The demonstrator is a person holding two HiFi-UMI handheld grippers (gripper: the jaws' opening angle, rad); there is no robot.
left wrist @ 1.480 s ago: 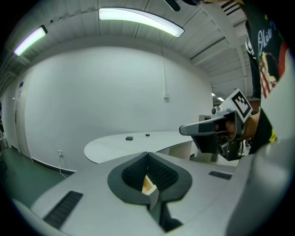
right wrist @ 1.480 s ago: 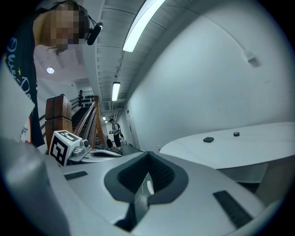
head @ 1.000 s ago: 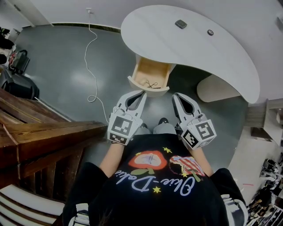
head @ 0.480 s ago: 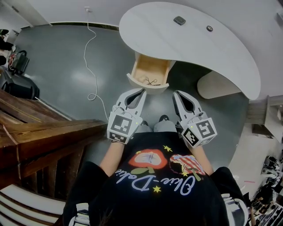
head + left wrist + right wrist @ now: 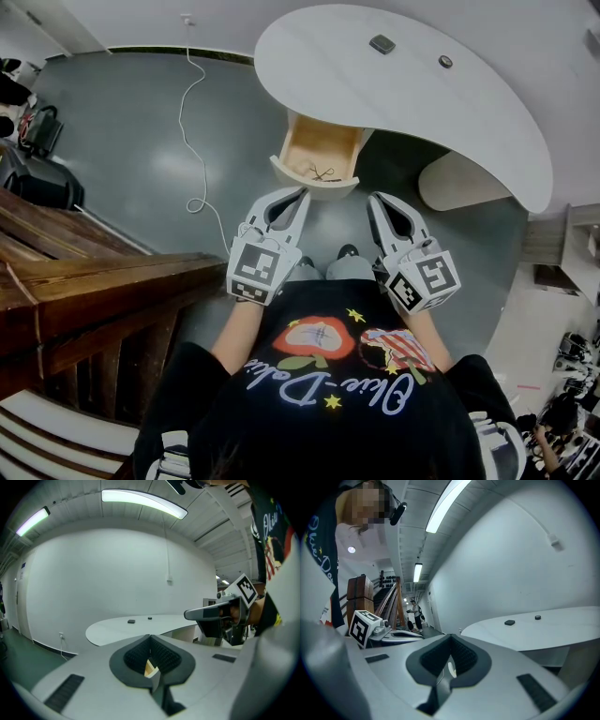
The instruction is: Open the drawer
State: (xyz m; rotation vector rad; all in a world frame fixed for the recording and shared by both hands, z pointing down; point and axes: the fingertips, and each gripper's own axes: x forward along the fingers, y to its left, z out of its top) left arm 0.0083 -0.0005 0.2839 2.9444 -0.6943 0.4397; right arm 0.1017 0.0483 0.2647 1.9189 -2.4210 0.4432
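White cursive on the black T-shirt (image 5: 328, 398) begins "Oli" (the rest is unclear).

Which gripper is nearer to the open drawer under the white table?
Left. The left gripper points at the drawer, close in front of its front panel; the right gripper is off to the side, beyond its right corner.

Left tool (image 5: 302, 198) closed, right tool (image 5: 374, 202) seemingly closed, side by side
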